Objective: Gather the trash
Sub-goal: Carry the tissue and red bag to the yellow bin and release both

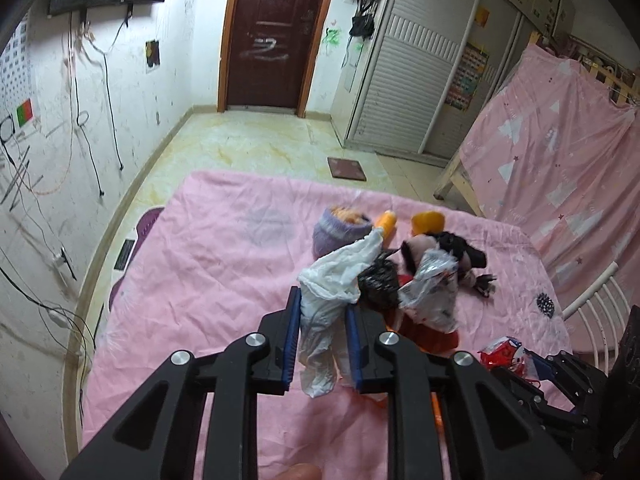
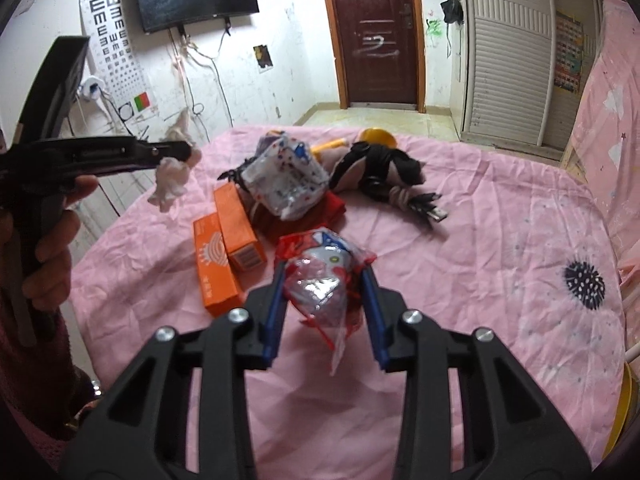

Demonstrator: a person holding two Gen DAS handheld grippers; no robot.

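pink bedsheet (image 2: 480, 240), orange boxes (image 2: 224, 248), red-and-silver wrapper (image 2: 324, 280), white tissue (image 1: 332, 280), dark brown door (image 1: 276, 32)

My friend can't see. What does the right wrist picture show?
The right gripper pinches a red and silver wrapper above a pink sheet. Behind it lie two orange boxes, and at left the left gripper holds a crumpled white tissue.

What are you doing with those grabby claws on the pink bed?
A person is picking up trash with a gripper in each hand. The left gripper is shut on a crumpled white tissue. The right gripper is shut on a red and silver snack wrapper. Two orange boxes, another plastic wrapper and a doll lie on the pink sheet.
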